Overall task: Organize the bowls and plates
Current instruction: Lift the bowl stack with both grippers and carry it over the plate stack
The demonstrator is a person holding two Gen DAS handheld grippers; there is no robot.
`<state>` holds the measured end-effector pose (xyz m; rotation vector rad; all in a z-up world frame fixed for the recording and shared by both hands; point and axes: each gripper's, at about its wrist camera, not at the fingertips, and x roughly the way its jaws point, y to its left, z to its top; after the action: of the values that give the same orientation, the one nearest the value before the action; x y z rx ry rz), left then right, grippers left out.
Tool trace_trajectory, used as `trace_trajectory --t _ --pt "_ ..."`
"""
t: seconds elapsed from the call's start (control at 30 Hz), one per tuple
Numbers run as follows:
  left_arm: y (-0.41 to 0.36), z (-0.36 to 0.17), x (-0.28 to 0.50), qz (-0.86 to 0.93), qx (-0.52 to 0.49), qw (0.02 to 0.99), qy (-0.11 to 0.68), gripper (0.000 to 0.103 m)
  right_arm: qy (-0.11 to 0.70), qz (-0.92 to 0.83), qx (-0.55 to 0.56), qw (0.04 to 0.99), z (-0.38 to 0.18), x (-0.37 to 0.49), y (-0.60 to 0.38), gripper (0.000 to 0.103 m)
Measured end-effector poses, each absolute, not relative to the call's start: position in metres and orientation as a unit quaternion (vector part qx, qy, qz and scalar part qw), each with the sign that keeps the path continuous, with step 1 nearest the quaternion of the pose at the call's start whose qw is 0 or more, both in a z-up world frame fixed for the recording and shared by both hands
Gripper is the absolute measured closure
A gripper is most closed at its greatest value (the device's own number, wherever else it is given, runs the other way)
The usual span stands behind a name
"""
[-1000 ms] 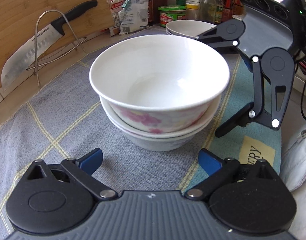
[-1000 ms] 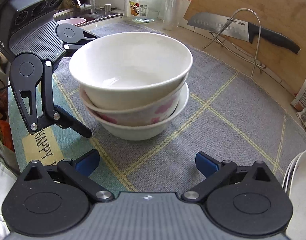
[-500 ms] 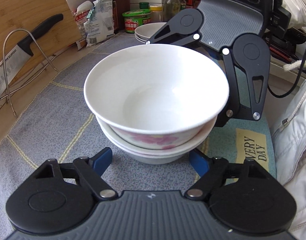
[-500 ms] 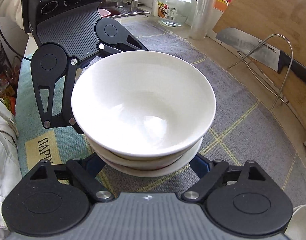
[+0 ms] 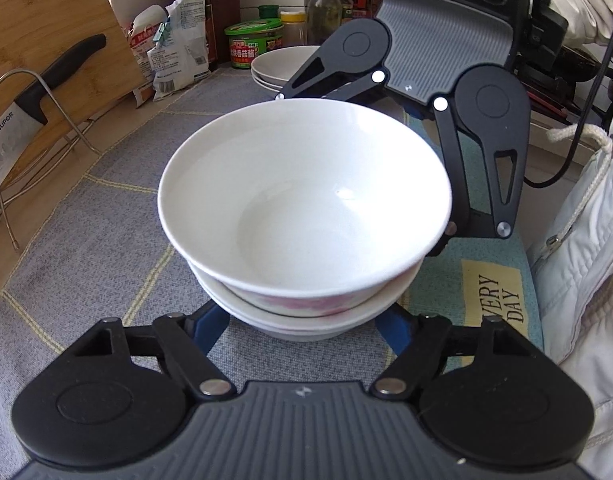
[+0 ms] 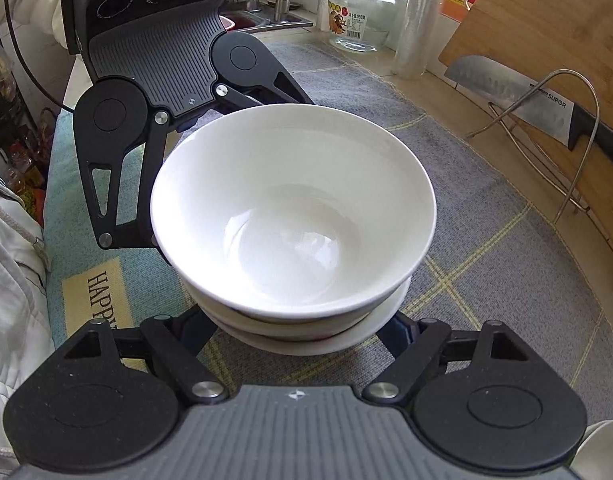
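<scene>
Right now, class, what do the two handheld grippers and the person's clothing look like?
Both the left gripper and the right gripper have ribbed grey bodies, black linkage arms with round pivot discs and silver rivets, and blue fingers. A black cable trails behind. The person wears a pale jacket with a drawstring.

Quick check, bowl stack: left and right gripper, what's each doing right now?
Left gripper: closing around the base of the bowl stack; contact hidden.
Right gripper: closing around it from the opposite side; contact hidden.
</scene>
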<state>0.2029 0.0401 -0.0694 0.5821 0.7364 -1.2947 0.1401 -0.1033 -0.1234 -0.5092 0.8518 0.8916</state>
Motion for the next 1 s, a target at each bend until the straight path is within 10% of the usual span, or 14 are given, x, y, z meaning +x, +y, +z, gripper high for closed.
trace_trajectory --t 1.0 --pt "0.025 -0.054 0.193 -0.563 0.263 0.705 0.342 0.024 0.398 0.420 -0.242 0.779 -0.102 0.136 -0.117 0.015"
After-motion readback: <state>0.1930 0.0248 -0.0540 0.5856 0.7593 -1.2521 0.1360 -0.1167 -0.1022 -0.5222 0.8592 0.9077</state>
